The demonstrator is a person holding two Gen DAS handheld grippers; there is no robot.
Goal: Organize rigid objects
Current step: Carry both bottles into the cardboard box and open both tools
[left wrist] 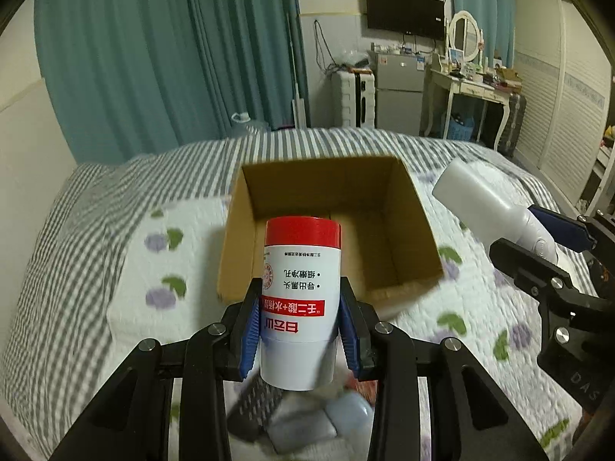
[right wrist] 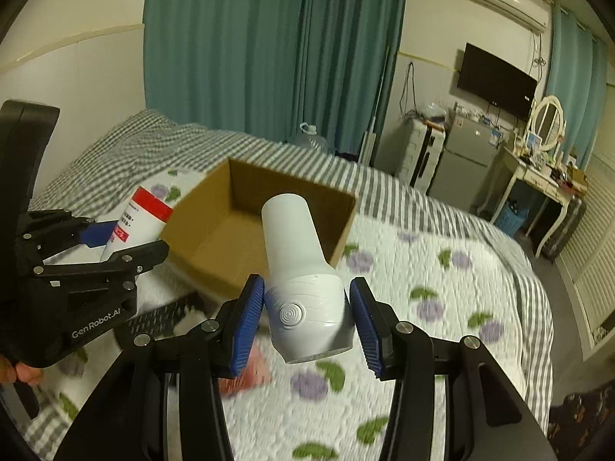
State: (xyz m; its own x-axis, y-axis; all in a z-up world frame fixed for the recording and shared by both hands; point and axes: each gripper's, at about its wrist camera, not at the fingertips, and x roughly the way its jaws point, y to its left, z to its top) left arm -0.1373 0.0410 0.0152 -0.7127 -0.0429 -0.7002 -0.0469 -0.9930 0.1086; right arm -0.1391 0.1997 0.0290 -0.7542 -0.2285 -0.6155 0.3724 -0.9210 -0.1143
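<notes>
Red-capped white bottle (left wrist: 301, 299) clamped upright in left gripper (left wrist: 301, 330), cardboard box (left wrist: 326, 230) on bed (left wrist: 115, 230) directly ahead. Right gripper (right wrist: 307, 319) grips white handheld device (right wrist: 303, 288), long axis pointing toward box; left nearer opening.

Teal curtains (left wrist: 161, 57), wall TV (left wrist: 404, 11) — floral quilt (right wrist: 442, 307) below.
</notes>
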